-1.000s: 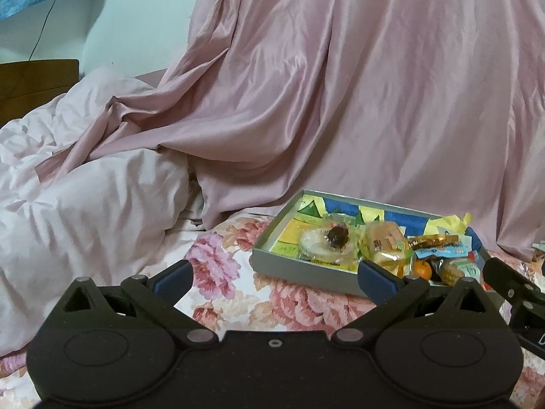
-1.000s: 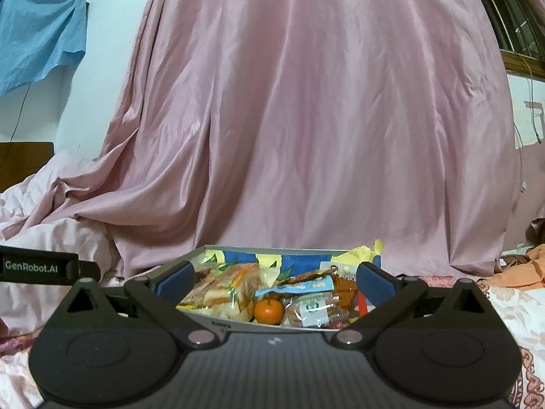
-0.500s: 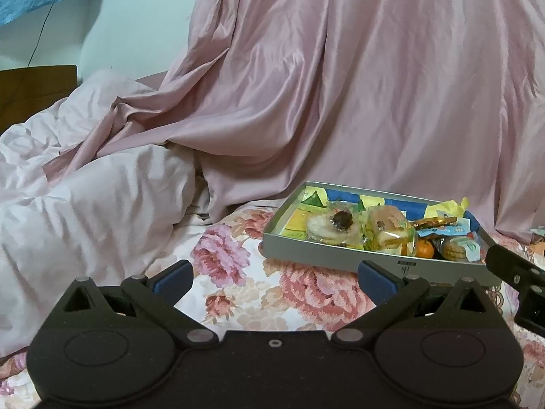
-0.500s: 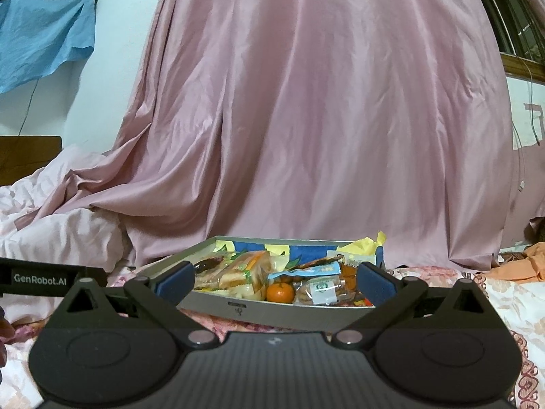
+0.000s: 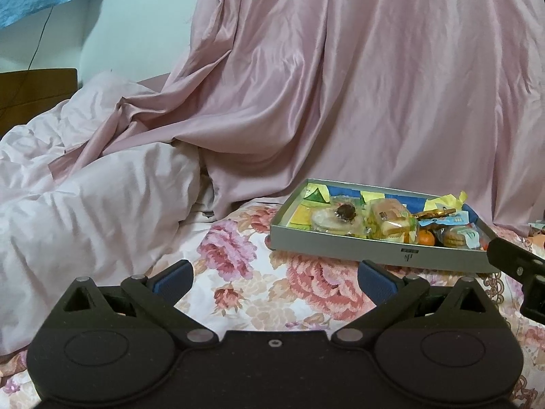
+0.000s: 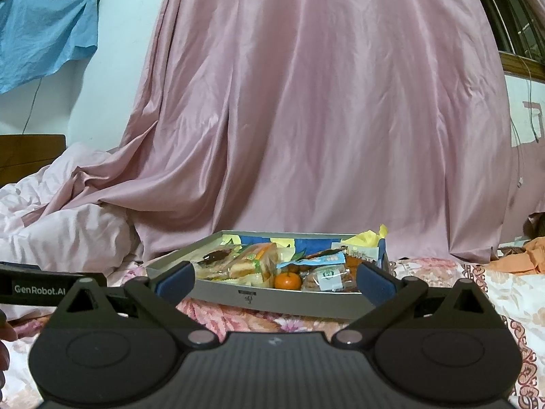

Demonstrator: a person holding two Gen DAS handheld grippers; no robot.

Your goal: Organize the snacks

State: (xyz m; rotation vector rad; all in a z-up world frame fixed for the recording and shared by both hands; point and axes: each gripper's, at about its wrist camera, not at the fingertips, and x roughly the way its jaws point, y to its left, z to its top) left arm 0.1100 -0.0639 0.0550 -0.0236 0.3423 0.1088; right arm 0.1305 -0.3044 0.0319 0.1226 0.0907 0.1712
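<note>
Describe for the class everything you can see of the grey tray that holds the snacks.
The grey tray is a shallow rectangle with low, matte walls that look like card or thin metal, and a small dark mark on the near wall. Its inside is lined in blue and yellow. It lies flat on the floral bedsheet, in front of the pink curtain. Wrapped snacks fill it, among them a small orange. Neither gripper touches it.

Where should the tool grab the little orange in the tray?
Probably grip the small orange across its round middle, coming from above. It sits just behind the tray's near wall, with wrapped snacks crowding both sides, so only its top looks free.
</note>
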